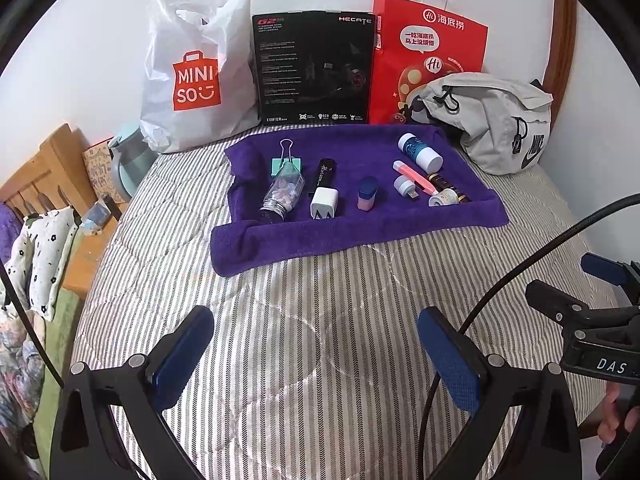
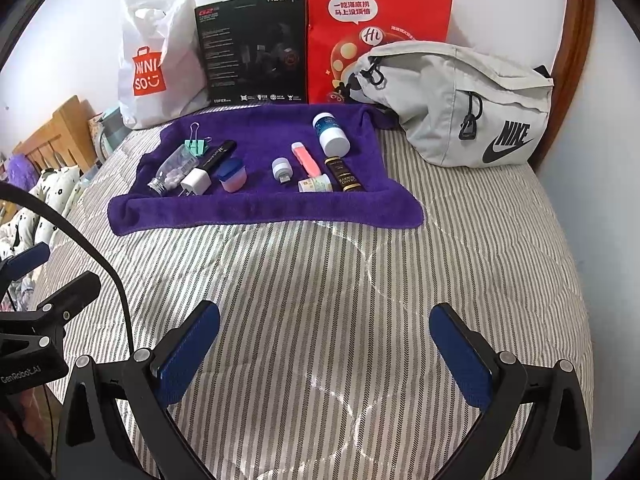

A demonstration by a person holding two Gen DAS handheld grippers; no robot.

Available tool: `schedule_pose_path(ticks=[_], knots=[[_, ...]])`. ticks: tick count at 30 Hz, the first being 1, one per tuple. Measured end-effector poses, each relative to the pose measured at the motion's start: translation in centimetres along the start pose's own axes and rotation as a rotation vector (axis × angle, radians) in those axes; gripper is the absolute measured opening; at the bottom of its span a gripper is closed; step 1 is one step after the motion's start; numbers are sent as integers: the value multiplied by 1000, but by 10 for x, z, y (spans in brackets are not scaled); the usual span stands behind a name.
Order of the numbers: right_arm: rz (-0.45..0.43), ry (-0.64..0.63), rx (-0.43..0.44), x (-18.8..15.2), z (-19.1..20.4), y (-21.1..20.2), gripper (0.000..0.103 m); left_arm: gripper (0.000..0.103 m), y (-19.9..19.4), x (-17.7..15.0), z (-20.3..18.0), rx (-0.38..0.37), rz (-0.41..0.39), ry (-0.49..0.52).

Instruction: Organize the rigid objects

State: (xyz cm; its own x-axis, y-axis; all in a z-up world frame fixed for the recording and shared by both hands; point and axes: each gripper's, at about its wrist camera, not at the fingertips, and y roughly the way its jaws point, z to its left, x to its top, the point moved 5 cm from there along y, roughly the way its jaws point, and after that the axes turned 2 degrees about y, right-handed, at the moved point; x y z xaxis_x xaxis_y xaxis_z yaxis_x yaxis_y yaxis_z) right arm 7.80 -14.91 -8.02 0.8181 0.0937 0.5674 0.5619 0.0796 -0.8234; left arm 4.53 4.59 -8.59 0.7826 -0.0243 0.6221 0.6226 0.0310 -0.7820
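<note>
A purple towel (image 1: 360, 236) (image 2: 256, 212) lies on the striped bed with several small items on it: a glass jar of pills (image 1: 282, 194) (image 2: 172, 170), a mint binder clip (image 1: 286, 160), a black tube (image 1: 324, 172), a white charger (image 1: 324, 202) (image 2: 196, 182), a blue-pink box (image 1: 367, 194) (image 2: 232, 176), a pink pen (image 1: 414, 176) (image 2: 306, 160) and a white-capped bottle (image 1: 420, 152) (image 2: 330, 134). My left gripper (image 1: 316, 354) and right gripper (image 2: 324, 350) both hover open over the bedspread, well short of the towel, holding nothing.
Against the wall stand a white Miniso bag (image 1: 192, 76), a black Hecate box (image 1: 314, 68) and a red paper bag (image 1: 428, 52). A grey Nike pouch (image 2: 464, 108) lies right of the towel. A wooden headboard (image 1: 44, 168) and floral pillow (image 1: 44, 252) sit left.
</note>
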Motion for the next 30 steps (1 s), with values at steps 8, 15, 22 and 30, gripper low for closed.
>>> schedule_pose_path(ticks=[8,15,22,30], knots=[[-5,8,4,0,-2,-3,103,103,-2,-1,0,3,2,4],[-1,5,-4,-1,-4,-3,103,103,-2,-2,2,8,5,6],[0,8,-3,0,-6,-1,103,103,-2,-3,3,10,6,1],[5,2,-8,-1,-5,-1,103,103,-2,-3,3,6,7,1]])
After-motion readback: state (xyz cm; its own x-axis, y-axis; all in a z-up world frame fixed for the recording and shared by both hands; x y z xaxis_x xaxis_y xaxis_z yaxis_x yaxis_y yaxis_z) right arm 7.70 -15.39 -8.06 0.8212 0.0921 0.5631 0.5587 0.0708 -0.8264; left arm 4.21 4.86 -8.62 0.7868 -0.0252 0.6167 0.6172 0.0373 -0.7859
